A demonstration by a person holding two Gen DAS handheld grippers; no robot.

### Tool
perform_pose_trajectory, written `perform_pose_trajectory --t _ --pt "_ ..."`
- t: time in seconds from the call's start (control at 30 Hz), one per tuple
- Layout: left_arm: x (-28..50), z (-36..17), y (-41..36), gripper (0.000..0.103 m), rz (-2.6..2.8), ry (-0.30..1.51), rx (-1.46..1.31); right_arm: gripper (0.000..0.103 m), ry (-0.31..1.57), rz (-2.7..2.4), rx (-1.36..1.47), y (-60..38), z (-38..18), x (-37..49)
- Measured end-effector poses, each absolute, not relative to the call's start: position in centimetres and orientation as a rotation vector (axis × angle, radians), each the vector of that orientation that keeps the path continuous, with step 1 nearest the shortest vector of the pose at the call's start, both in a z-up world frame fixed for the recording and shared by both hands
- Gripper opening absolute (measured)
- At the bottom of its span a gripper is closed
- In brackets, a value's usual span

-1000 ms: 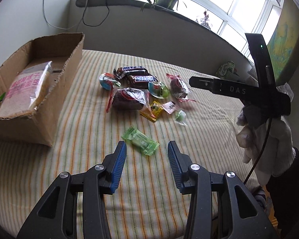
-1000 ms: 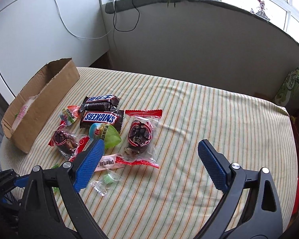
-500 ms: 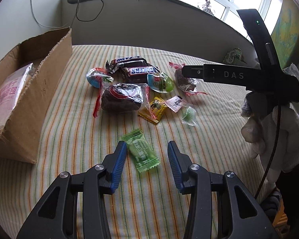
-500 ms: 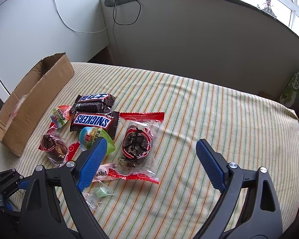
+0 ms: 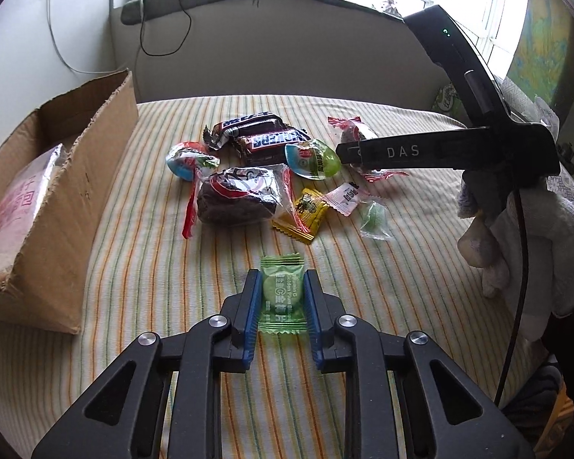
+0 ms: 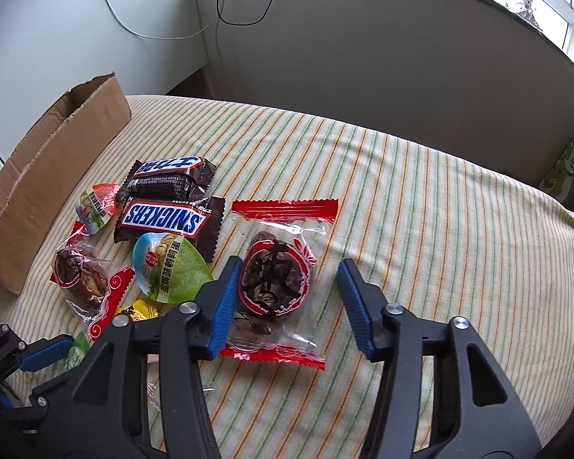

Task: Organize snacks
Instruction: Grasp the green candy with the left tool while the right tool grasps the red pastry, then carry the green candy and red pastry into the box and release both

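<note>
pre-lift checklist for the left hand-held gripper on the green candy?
1. Green candy between left hand-held gripper pads: ok.
2. Pads pressing the wrapper: ok; firmness: cannot tell.
3. Candy apart from the snack pile: ok.
4. Cardboard box open on top, room beside the pink packet: ok.
5. Right hand-held gripper open over the date packet, away from the box: ok.

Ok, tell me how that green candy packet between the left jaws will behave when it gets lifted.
The green candy packet looks small and thin, so it is probably very light. Its crimped film ends stick out past the left gripper, so they will likely flop or crinkle. The round tablet showing through the middle should give the jaws something firm, though glossy film might slip.
</note>
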State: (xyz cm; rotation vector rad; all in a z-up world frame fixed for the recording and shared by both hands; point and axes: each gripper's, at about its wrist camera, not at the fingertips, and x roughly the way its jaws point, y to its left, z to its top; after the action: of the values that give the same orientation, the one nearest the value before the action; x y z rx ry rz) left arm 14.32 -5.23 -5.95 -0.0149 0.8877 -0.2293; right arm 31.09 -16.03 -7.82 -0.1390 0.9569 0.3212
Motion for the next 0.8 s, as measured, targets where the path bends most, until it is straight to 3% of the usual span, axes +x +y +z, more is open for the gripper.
perform_pose_trajectory --t 0.17,0.8 --pt "14.2 -5.9 -5.3 0.019 -0.228 0.878 -0.009 0.036 0.95 0.321 -0.126 -16.3 -7.5 30.9" --pt "13.4 -4.4 -4.0 0.019 -0.232 0.832 -0.062 0.036 0.903 0.33 -0.113 -17.5 -4.7 27.7"
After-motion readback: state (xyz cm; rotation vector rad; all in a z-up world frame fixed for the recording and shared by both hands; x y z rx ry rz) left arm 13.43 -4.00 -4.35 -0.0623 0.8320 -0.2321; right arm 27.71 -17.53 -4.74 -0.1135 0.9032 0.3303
